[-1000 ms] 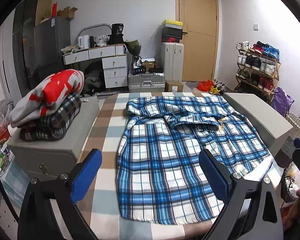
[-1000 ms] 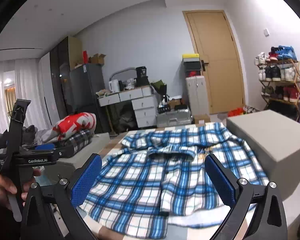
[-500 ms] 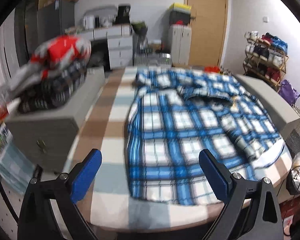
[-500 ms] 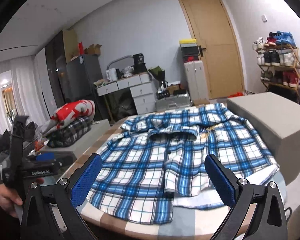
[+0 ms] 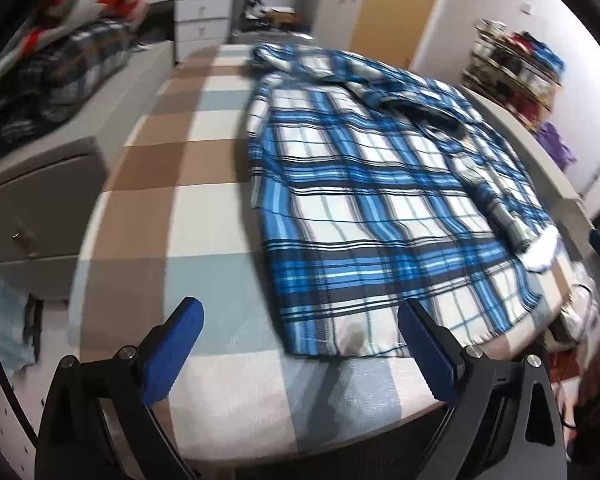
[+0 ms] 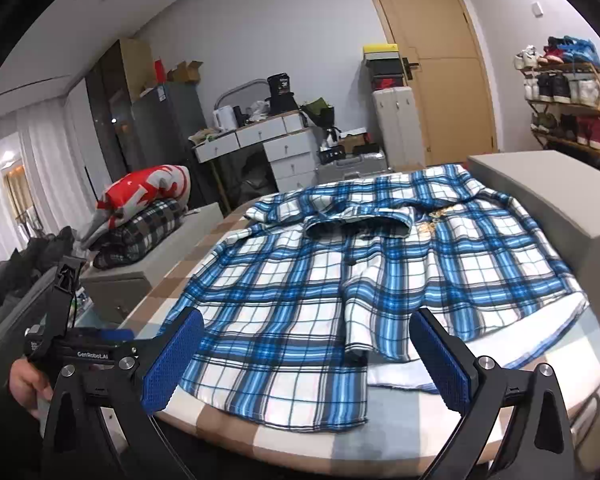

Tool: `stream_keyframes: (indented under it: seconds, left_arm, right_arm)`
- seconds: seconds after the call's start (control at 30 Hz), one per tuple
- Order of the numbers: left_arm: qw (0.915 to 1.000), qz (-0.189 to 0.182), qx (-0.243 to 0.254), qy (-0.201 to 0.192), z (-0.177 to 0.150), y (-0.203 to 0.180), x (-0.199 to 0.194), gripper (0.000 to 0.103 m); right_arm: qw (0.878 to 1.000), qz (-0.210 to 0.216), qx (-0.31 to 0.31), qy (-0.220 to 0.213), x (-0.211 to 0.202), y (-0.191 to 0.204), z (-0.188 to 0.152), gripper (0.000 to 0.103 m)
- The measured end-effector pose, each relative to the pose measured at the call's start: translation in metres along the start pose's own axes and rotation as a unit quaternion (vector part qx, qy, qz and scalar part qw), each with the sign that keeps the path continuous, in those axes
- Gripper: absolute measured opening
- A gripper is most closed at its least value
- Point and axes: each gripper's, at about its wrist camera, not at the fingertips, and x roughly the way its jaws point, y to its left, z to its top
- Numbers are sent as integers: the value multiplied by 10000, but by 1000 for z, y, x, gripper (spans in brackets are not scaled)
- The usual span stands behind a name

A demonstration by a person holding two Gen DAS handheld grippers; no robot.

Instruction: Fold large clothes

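One shirt (image 6: pixel 364 280), blue and white plaid, lies spread across the checked table (image 5: pixel 204 216), its hem along the near edge and its collar toward the far edge. In the right wrist view the front looks open, with one panel turned over the other near the middle, and a pale lining shows at the near right corner. No real fold has been made yet, as far as I can judge: the body is full width and the sleeves are not tucked in, so nearly all of the folding remains.

The left gripper (image 5: pixel 300 344) hangs above the near edge, just short of the hem's left corner, its blue pads wide apart and empty. The right gripper (image 6: pixel 306 346) hovers over the near edge too, released, with nothing between its pads. A hand (image 6: pixel 24 384) holding the left tool shows at the lower left of the right wrist view.

A stack of folded clothes (image 6: pixel 140 216) sits on a grey box beyond the table's left edge, likely finished pieces.
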Motion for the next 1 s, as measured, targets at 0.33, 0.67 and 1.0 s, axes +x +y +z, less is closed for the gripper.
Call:
stream_keyframes:
  seconds: [0.33,0.67,1.0]
  left_arm:
    - [9854,-1556,-413,554,23,16,20,95]
    - [9543,-2653,-724,1171,73,16,40,95]
    - [9286,-3505,-634,1043,66,0,34,95]
  right_arm:
    - [9998,147,108,-54,-2,0,-3,103]
    - [9975,260,640,151,4,-20,-8,103]
    - [9964,325,750,237,11,-21,-11,103]
